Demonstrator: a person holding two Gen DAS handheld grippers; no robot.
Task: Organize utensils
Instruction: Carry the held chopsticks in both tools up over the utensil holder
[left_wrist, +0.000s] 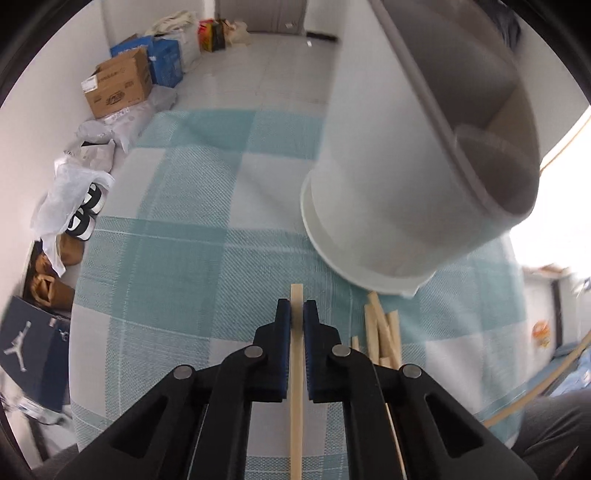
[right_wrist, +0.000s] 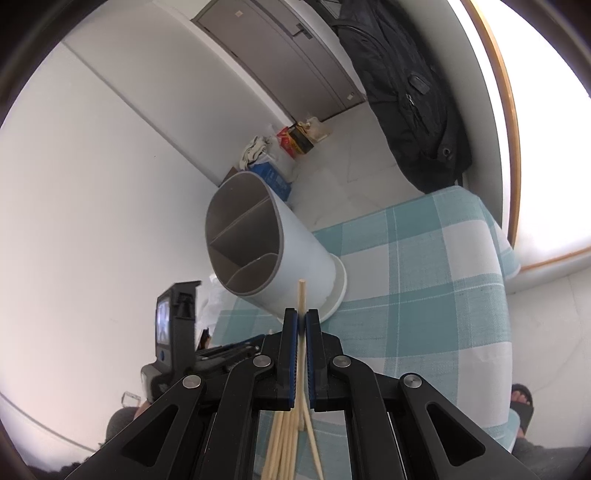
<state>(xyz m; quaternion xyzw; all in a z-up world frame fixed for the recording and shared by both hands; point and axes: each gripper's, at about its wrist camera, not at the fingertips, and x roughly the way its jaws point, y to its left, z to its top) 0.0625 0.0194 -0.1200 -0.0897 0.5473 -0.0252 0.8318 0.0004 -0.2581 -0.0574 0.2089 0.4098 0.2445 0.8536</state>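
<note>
Nearest, the left gripper (left_wrist: 296, 308) clamps one chopstick (left_wrist: 296, 369); the right gripper (right_wrist: 301, 318) clamps one chopstick (right_wrist: 302, 295) too. Several more chopsticks (left_wrist: 382, 334) lie on the checked cloth (left_wrist: 184, 258) just before the holder (left_wrist: 413, 177). Its three compartments look empty.

i can read no words; only a white jumpman logo on the dark blue shoebox (left_wrist: 31, 350), far left of my left gripper (left_wrist: 297, 308).
</note>
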